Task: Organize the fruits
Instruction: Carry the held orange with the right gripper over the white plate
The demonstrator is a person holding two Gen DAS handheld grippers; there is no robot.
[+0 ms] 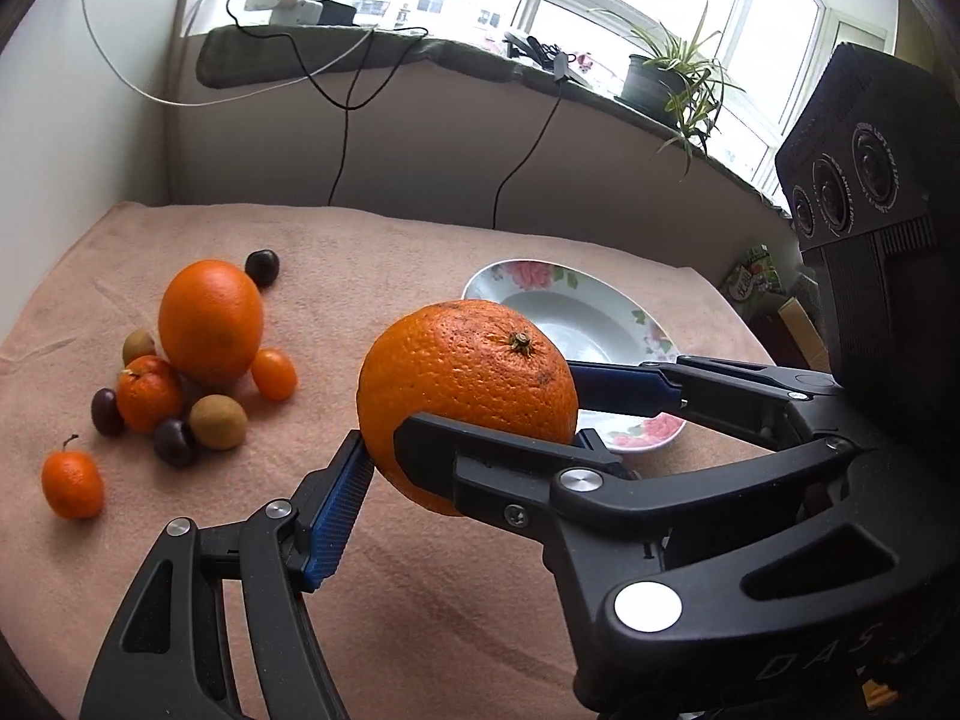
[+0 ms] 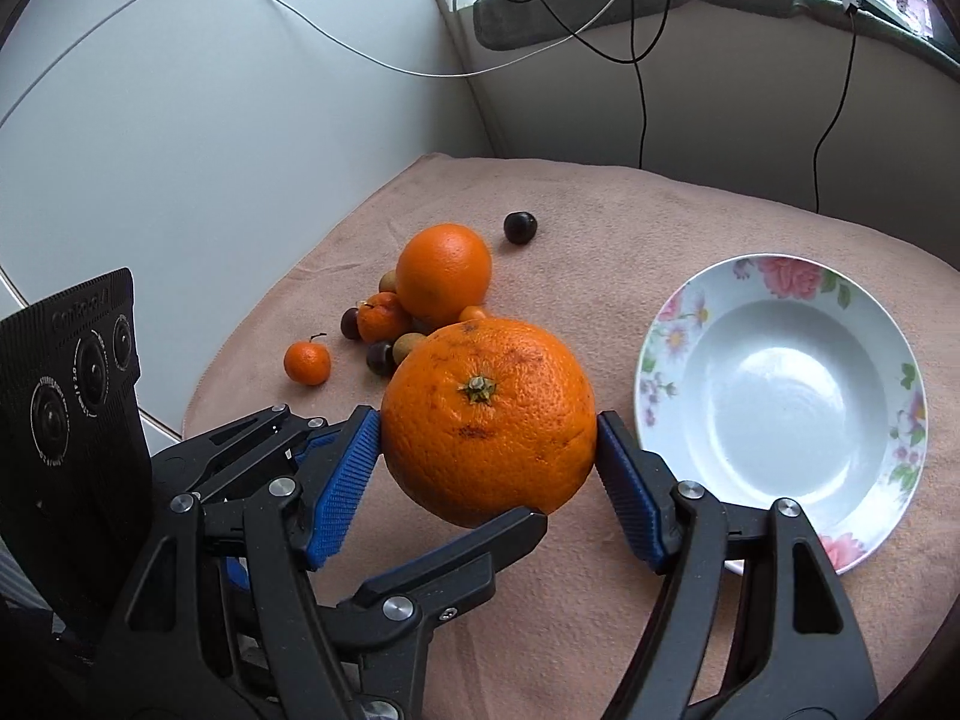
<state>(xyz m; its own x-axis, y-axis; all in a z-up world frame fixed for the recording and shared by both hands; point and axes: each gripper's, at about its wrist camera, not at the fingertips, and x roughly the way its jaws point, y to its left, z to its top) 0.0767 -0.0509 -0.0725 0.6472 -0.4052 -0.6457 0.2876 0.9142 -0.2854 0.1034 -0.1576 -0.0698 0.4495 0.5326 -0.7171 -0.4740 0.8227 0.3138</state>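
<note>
A big rough-skinned orange hangs above the pink cloth, stem up, held by both grippers at once. My right gripper is shut on its left and right sides with the blue pads. My left gripper is shut on it across the other axis; one finger passes beneath. A flowered white plate lies to the right, with nothing in it. To the left lies a pile of fruit: a smooth large orange, small mandarins, brownish fruits and dark plums.
One mandarin and one dark plum lie apart from the pile. Walls close off the table's left and back. Cables hang from the window sill, where a potted plant stands. Packets stand beyond the right edge.
</note>
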